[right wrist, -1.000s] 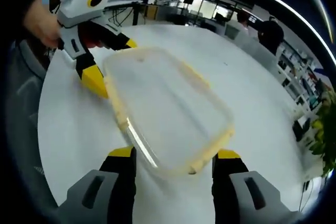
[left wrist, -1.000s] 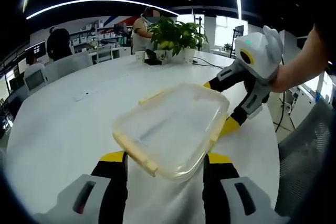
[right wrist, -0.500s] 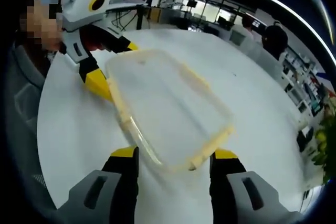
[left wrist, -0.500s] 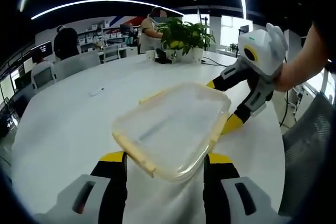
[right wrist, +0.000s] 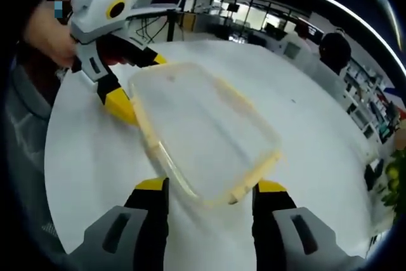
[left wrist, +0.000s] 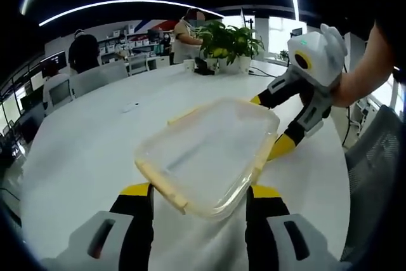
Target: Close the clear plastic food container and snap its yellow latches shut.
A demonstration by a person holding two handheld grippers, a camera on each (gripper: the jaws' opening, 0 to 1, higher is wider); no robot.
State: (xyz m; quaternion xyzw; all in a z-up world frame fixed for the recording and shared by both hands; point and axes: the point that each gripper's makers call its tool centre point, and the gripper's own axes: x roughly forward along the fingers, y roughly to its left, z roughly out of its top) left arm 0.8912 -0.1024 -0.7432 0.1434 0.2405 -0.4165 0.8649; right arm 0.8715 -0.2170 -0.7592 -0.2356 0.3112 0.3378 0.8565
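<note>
Straddling opposite ends of the container [left wrist: 206, 153], left gripper [left wrist: 198, 193] and right gripper [right wrist: 209, 188] stand wide-jawed on the white table [left wrist: 82, 144].

the left gripper view looks low across the white counter [left wrist: 76, 150] toward potted plants [left wrist: 225, 42], close over the clear container [left wrist: 209, 150]. the right gripper view faces back from the opposite end, equally near the container [right wrist: 203, 131]. both share the container and counter [right wrist: 317, 138]; each catches the other's tongs [left wrist: 269, 128] [right wrist: 136, 87].
</note>
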